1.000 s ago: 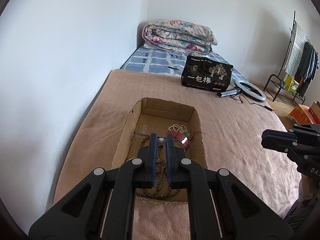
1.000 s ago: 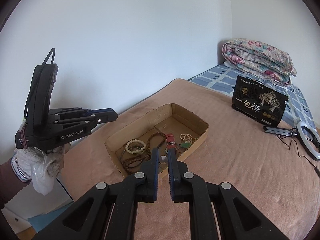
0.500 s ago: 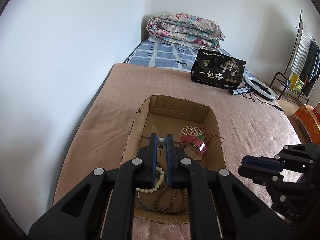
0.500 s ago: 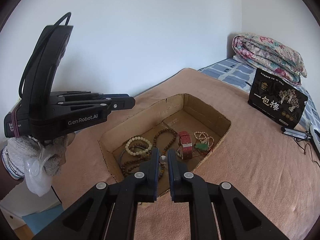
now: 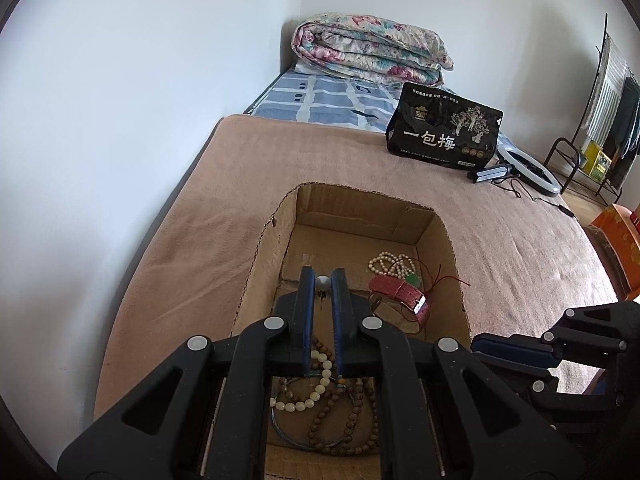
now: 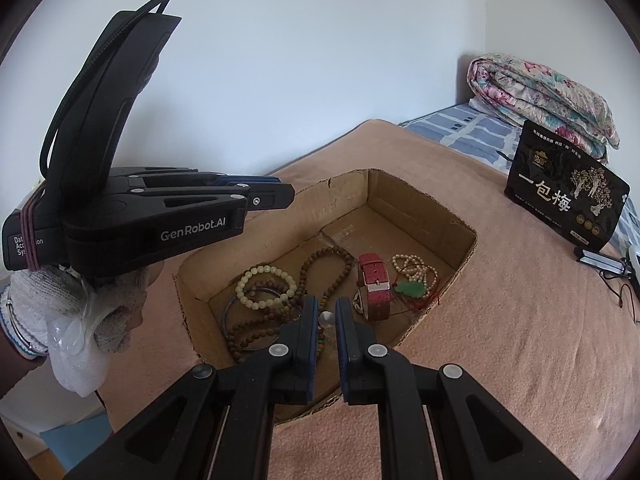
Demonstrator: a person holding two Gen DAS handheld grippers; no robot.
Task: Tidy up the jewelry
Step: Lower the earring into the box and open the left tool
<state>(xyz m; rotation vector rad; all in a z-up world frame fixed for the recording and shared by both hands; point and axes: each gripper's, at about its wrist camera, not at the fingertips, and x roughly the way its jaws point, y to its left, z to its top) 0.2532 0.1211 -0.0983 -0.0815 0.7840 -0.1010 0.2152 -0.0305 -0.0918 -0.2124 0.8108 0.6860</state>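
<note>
Cardboard, brown and open-topped, the shallow box (image 6: 424, 204) sits on the pink-blanketed bed (image 6: 520, 340) just beneath both my grippers, holding a tangle of jewelry: a pale bead bracelet (image 6: 264, 284), a long brown wooden bead strand (image 6: 324, 268), a red watch strap (image 6: 374, 284), and a green pendant on pearls (image 6: 410, 289). My left gripper (image 5: 322, 284) and right gripper (image 6: 327, 316) are pressed together, empty. I judge this the approach; next I must spread one gripper and lower onto a single piece.

blanket (image 5: 360, 168): plain salmon pink
quilt (image 5: 368, 50): floral, pink and teal
watch strap (image 6: 374, 280): red
pendant (image 6: 410, 289): green
</note>
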